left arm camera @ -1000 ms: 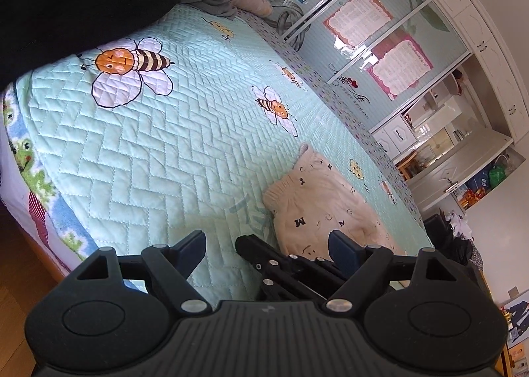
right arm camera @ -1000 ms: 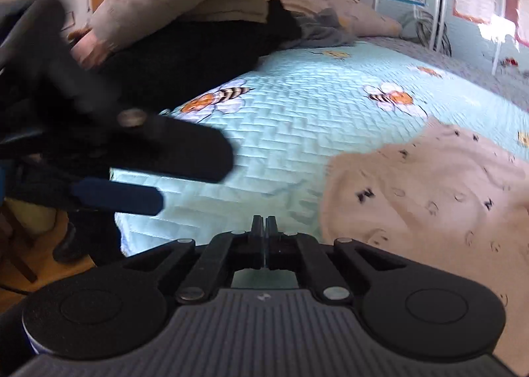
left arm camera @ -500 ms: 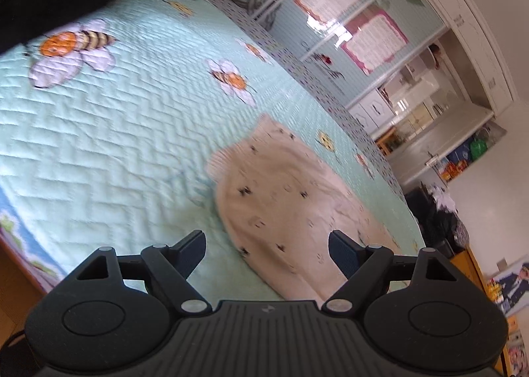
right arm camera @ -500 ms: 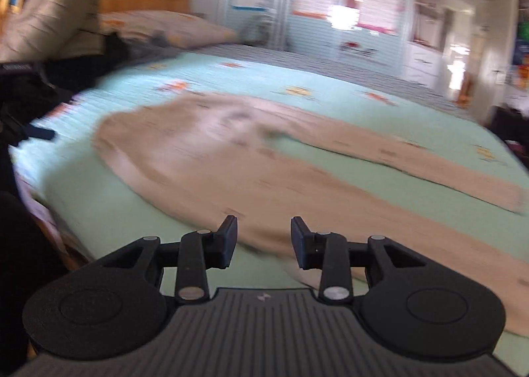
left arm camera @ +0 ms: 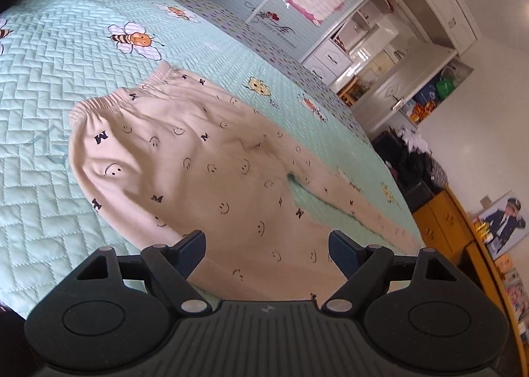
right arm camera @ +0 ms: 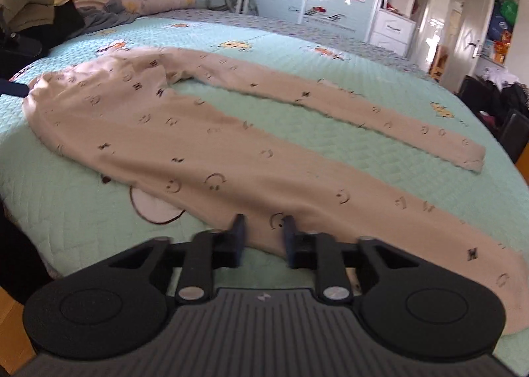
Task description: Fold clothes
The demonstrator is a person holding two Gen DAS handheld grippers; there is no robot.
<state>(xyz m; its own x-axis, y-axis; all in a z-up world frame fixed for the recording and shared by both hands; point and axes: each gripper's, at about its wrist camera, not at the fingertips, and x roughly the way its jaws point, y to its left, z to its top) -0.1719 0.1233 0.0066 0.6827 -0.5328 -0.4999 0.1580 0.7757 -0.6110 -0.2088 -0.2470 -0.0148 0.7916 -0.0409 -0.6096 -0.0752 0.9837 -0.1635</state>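
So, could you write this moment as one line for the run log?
task: fold clothes | pants: flat on bed, unfolded | left gripper: open, empty | right gripper: just closing, narrow gap, empty

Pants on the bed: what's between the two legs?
Only bare green quilt. It fills the wedge between the near leg and far leg of the beige pants, clearest in the right wrist view.
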